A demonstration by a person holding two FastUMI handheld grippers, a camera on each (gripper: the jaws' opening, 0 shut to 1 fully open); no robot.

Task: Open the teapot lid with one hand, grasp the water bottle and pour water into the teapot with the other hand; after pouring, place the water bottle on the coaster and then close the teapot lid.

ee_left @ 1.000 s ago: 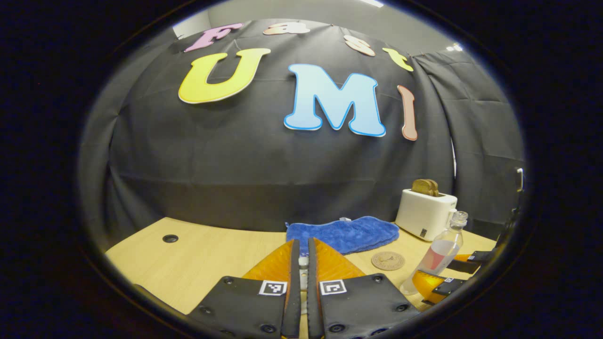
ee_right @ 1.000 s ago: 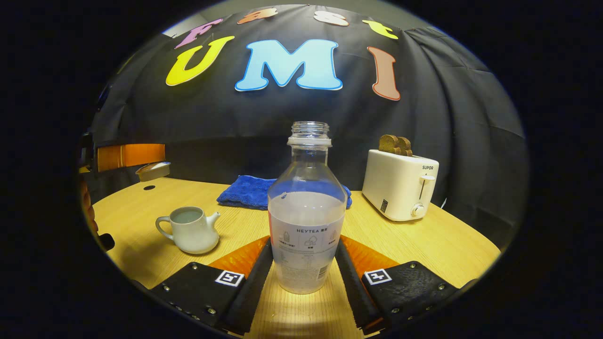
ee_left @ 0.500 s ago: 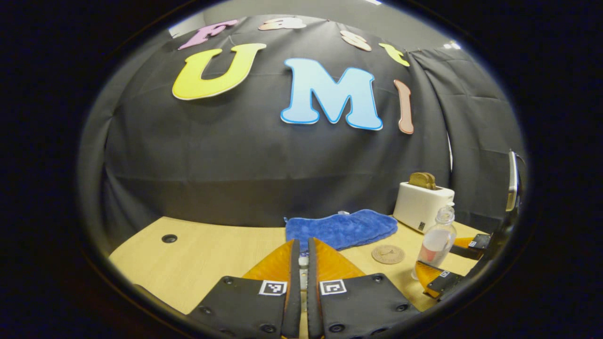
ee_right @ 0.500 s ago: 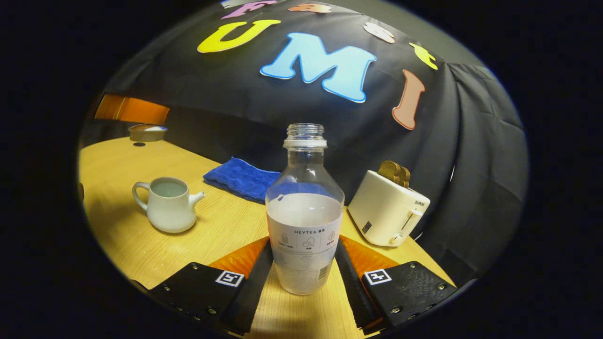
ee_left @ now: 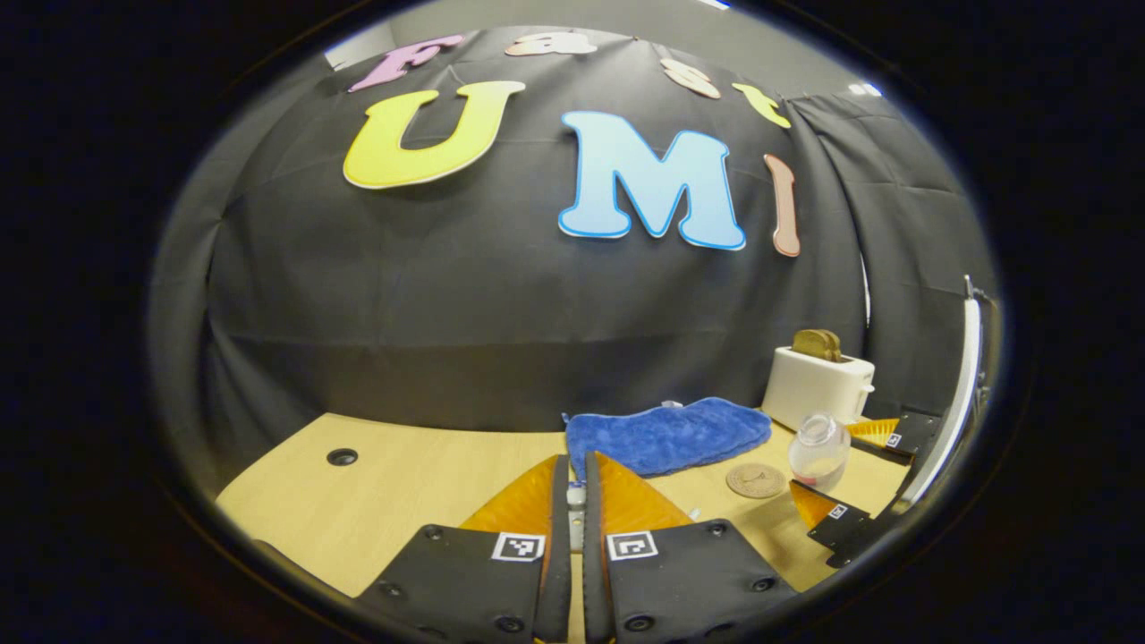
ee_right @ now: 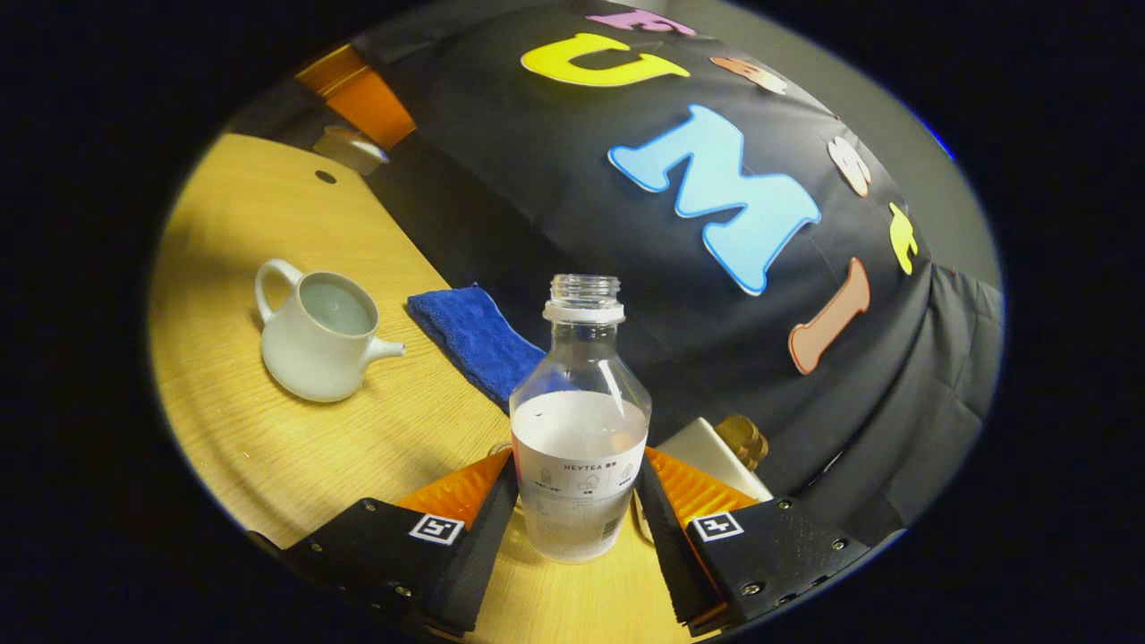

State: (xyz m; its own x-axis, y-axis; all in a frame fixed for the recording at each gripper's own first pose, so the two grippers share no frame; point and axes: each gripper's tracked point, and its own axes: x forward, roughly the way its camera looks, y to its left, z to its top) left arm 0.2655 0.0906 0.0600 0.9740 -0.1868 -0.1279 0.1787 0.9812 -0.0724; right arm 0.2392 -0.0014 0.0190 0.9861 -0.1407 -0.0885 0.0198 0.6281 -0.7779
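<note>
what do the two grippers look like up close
The left gripper and right gripper match: two ribbed, wedge-shaped fingers tapering forward, each on a flat plate with round screw heads and a square black-and-white coded marker.

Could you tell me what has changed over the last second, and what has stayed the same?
The right gripper, still shut on the water bottle, has rolled and tipped it over near the coaster. The left gripper stays shut on the lid's knob. The open teapot, blue cloth and toaster have not moved.
</note>
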